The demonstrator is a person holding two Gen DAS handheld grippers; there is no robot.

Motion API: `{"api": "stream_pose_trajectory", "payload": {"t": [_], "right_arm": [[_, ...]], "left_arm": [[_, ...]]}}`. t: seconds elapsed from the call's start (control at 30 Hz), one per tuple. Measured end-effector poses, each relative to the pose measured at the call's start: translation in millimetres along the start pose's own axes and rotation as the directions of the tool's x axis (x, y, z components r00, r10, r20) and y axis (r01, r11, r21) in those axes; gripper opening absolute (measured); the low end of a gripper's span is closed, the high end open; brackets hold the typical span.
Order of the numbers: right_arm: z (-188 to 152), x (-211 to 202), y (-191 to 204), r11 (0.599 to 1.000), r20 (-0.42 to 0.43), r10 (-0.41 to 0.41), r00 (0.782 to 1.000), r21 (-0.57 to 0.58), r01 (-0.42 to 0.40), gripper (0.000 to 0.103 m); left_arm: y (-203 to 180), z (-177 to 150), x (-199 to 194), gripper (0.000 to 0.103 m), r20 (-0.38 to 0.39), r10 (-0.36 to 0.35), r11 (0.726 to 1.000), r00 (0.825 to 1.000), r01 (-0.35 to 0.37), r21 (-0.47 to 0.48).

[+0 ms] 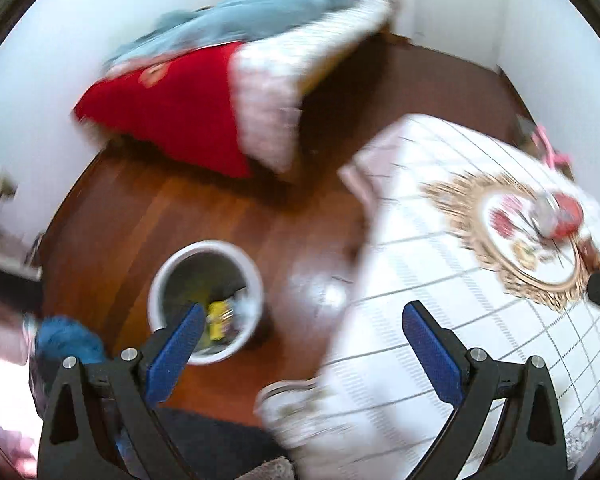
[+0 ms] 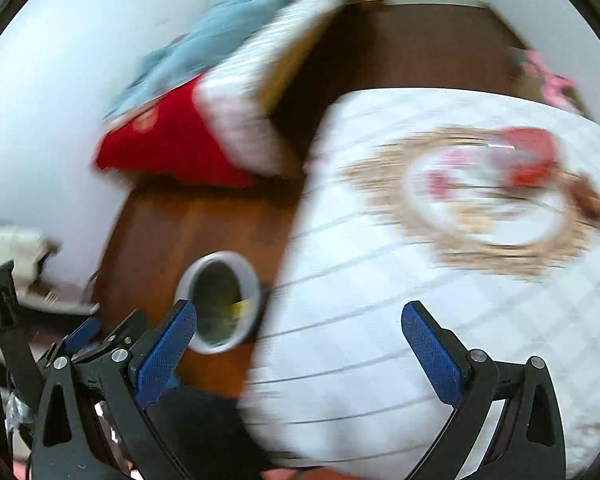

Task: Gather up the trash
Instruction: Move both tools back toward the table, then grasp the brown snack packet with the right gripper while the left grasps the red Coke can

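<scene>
Both sets of jaws stand wide apart with nothing between them: the left gripper [image 1: 300, 344] hangs above the wooden floor [image 1: 204, 216], and the right gripper [image 2: 298, 344] hangs partly over the table.

Going left to right in the left wrist view, a white bin [image 1: 205, 300] stands on the floor, holding something yellow [image 1: 219, 320] that I take for trash already dropped in. Just beside it on the right rises a table under a white checked cloth [image 1: 460, 320]. Far across that cloth, on its gold-ringed medallion [image 1: 536, 236], lies a red and clear crumpled thing [image 1: 560, 216], probably the next piece of trash, well apart from both grippers.

Both views are smeared, the right one more so, and the red item [image 2: 528, 156] shows there only as a streak. That seems the main risk: a fast reach could misjudge the item and close on cloth instead, dragging the cloth and whatever rests on it. A light wrapper could also slip from smooth pads on the way back. The bin [image 2: 220, 300] sits close under the table edge, so a careless drop could miss its mouth or knock it over.
</scene>
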State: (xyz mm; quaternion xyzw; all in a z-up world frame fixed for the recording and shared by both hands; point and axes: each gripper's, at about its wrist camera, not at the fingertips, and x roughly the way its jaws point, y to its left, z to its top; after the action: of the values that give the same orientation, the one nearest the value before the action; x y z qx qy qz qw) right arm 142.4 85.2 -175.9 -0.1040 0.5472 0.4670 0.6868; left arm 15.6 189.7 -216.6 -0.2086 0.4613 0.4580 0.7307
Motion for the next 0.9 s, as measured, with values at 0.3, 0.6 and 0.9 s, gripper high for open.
{"api": "stream_pose_trajectory", "payload": {"t": [0.3,0.6,0.9], "right_arm": [[67.8,0.1,-217.7,0.922,-0.086,-0.37,0.925,0.091,0.377,0.103],[118.6,56.0,-290.1,0.904,-0.18,-0.421,0.889,-0.002,0.427,0.102],[104.3,62.9,-313.2,0.924,-0.19,-0.37,0.909,0.024,0.381,0.053]], "left_arm": [[-157.6,9.5,70.7,0.101,-0.082,-0.031,0.961,0.996,0.052,0.273],[-195.0,19.5,102.3,0.101,-0.109,0.001,0.93,0.994,0.039,0.365],[-259.2,67.0,39.1,0.101,0.061,-0.143,0.752,0.988,0.068,0.655]]}}
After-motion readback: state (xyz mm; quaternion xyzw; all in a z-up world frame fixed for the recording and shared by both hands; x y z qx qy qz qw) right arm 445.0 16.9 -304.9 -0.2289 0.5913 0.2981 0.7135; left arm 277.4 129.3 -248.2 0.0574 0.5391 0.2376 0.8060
